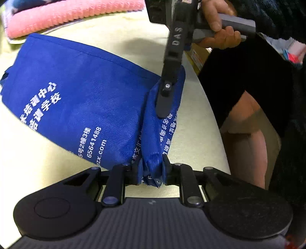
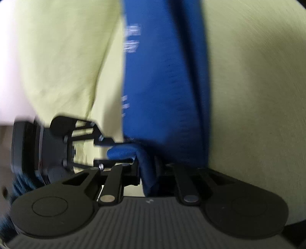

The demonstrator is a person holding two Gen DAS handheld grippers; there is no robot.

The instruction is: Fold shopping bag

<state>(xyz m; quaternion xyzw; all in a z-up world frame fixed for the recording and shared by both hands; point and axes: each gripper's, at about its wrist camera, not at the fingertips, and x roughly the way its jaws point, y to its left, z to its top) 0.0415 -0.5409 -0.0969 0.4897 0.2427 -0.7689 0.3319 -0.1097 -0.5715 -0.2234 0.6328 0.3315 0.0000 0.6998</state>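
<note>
**Spotter:** What does the left camera give you?

**Me:** My left gripper [image 1: 151,173] has its fingers narrow and pinched on a bunched corner of the blue bag [image 1: 76,107]. The rest of the bag lies flat on the pale table [image 1: 198,122], stretching away from my fingertips to the left. Just beyond them the right gripper [image 1: 164,107] comes down from a hand [image 1: 220,28] and clamps the same turned-up edge further along. A pink towel [image 1: 72,17] sits well beyond the bag.

**Spotter:** And the right camera?

**Me:** It's blurred. My right gripper [image 2: 148,172] is nearly shut on a thin fold of bag [image 2: 164,76], which runs straight ahead from the fingers. The left gripper [image 2: 114,153] is just to the left, holding its blue wad.

**Spotter:** Which step?

**Me:** I judge I'm mid-fold, with one edge lifted by both grippers. Next I'd carry that edge across the flat panel, both grippers level, then let go together.
</note>
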